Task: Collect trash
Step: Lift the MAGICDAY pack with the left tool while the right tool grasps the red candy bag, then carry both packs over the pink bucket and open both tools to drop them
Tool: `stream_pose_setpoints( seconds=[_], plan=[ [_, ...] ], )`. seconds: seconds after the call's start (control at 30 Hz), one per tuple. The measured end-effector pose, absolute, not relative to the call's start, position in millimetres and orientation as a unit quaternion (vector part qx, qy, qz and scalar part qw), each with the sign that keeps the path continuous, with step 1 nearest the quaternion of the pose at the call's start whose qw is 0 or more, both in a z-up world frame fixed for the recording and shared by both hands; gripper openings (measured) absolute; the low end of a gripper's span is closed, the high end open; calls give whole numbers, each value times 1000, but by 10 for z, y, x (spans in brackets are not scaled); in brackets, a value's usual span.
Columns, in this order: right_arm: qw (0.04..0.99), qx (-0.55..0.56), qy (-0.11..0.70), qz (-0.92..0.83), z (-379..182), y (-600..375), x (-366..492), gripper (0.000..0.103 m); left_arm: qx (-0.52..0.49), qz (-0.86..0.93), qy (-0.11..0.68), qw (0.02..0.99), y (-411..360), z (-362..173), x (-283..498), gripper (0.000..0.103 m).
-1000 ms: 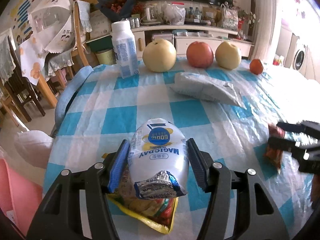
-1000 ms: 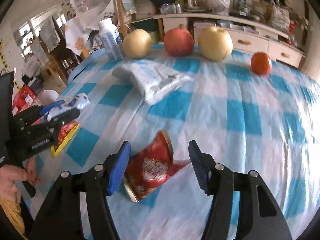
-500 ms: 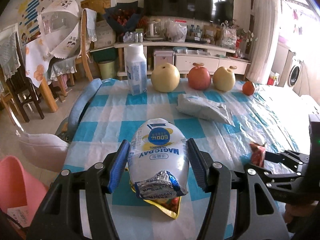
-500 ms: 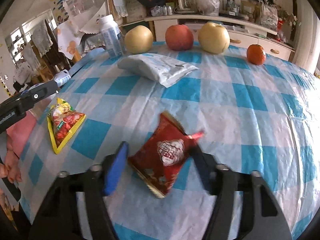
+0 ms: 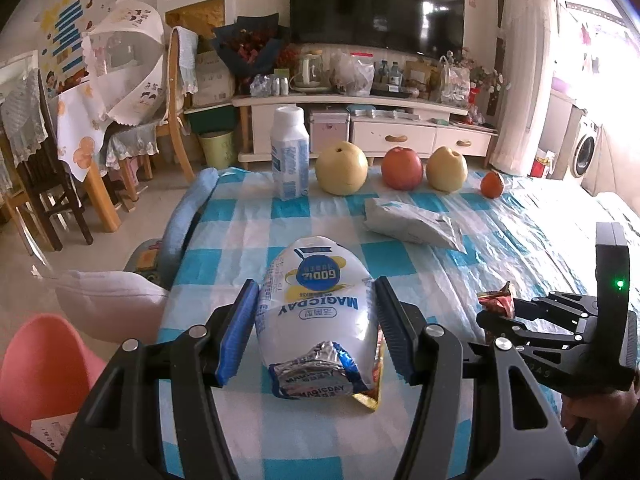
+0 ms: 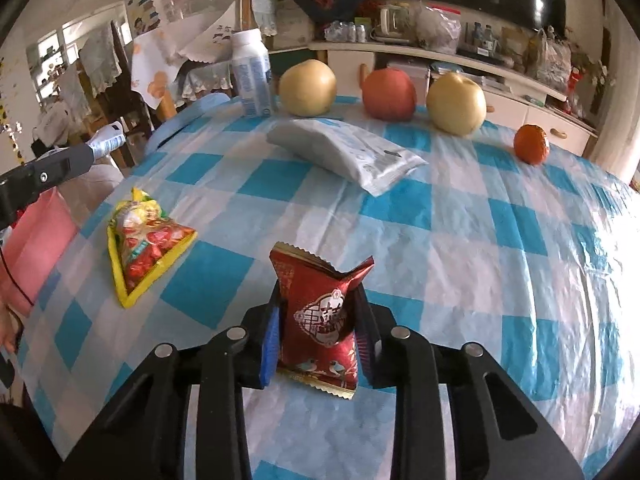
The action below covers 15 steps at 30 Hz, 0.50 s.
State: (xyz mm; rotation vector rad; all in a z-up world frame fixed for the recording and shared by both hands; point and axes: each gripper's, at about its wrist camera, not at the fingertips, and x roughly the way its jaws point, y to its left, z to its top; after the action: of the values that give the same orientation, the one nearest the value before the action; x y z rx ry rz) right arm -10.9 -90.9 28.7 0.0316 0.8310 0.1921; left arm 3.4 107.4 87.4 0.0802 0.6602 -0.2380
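Mid-collection over the checked table (image 6: 460, 216): white bag (image 5: 316, 308) clamped in left gripper (image 5: 316, 320) and lifted clear, red wrapper (image 6: 320, 316) pinched between closing jaws of right gripper (image 6: 318, 332), yellow packet (image 6: 144, 236) left lying; next, probably carrying both to a bin.

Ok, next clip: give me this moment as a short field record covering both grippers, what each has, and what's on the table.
left gripper: shut on the white MAGICDAY packet, lifted above the table
right gripper: jaws closing, red snack wrapper between them, pads pressing it
loose trash: yellow-edged snack bag; grey-white pouch
other items: white bottle, two yellow pears, red apple, small orange
table: blue-and-white checked cloth
floor left of the table: pink bin
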Motion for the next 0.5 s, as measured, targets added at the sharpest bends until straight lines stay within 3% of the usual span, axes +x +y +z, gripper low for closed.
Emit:
stream_pose_setpoints(
  seconds=[0.5],
  plan=[
    [921, 45, 367, 122, 689, -640, -368, 31, 13, -91, 291, 952, 1608, 1154, -181, 60]
  ],
)
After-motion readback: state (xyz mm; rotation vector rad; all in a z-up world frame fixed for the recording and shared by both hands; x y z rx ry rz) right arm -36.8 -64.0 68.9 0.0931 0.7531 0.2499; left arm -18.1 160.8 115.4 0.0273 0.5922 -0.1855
